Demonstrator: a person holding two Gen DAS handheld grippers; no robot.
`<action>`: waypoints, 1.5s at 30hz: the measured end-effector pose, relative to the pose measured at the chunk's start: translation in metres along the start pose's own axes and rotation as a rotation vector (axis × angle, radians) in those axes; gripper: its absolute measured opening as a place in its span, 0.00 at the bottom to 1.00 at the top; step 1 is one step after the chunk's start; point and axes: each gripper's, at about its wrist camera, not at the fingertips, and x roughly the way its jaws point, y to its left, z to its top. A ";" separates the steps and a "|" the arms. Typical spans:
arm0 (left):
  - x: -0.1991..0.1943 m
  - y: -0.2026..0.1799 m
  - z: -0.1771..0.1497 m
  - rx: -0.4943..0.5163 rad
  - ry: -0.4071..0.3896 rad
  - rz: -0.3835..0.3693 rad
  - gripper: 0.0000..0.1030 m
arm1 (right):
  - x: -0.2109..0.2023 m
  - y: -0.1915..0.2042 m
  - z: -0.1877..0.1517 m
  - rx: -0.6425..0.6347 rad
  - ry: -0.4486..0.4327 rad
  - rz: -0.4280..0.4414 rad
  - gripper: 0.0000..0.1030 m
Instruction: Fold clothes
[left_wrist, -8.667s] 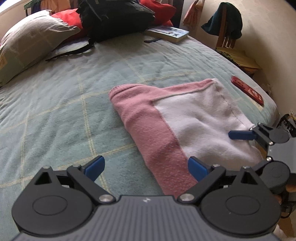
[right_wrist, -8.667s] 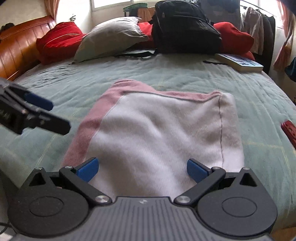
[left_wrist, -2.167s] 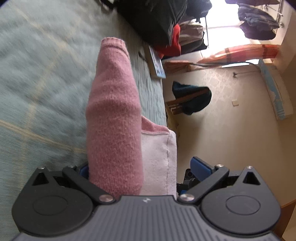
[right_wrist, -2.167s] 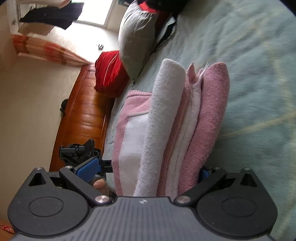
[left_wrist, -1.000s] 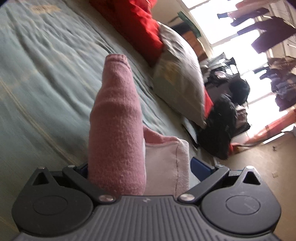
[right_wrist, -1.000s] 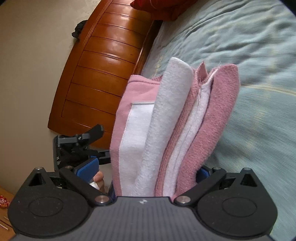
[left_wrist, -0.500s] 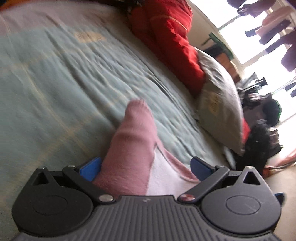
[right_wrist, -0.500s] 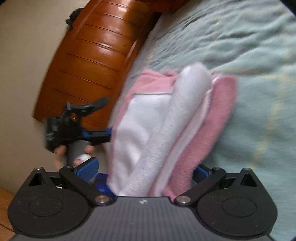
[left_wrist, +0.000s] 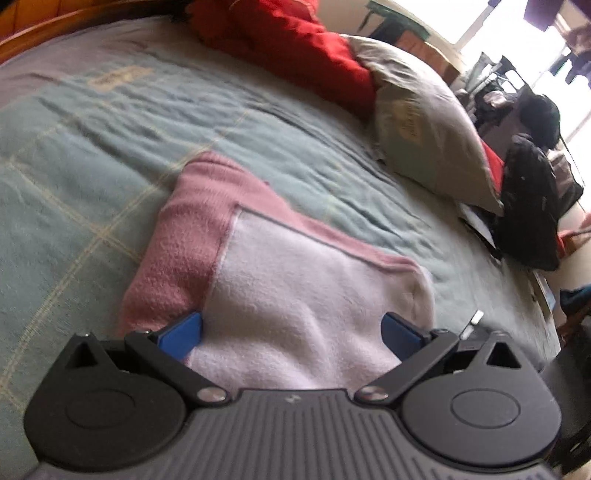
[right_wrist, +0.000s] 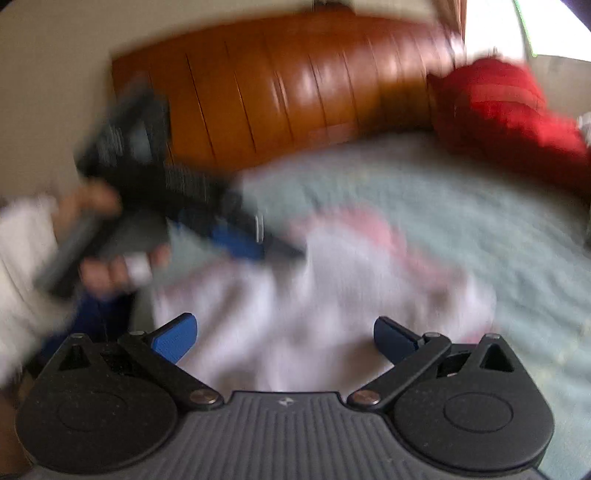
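Note:
A folded pink and white garment lies flat on the green bed blanket. My left gripper is open, its blue pads wide apart just over the garment's near edge, holding nothing. In the blurred right wrist view the same garment lies in front of my right gripper, which is also open and empty. The left gripper shows there in a hand at the left, over the garment's far side.
A grey pillow, red cushions and a black backpack sit along the bed's far side. A wooden headboard and a red cushion show in the right wrist view.
Both grippers held the folded garment upright a second ago. They have laid it flat on the bed, opened and let it go. The right view swings fast.

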 end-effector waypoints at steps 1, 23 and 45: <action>-0.001 0.003 -0.001 -0.021 -0.005 -0.007 0.99 | 0.005 -0.003 -0.008 0.007 0.035 -0.018 1.00; -0.074 0.133 -0.154 -0.650 -0.305 -0.276 0.99 | -0.109 0.020 -0.061 0.350 -0.104 0.100 1.00; -0.044 0.122 -0.156 -0.704 -0.501 -0.499 0.97 | -0.102 0.032 -0.074 0.374 -0.071 0.075 1.00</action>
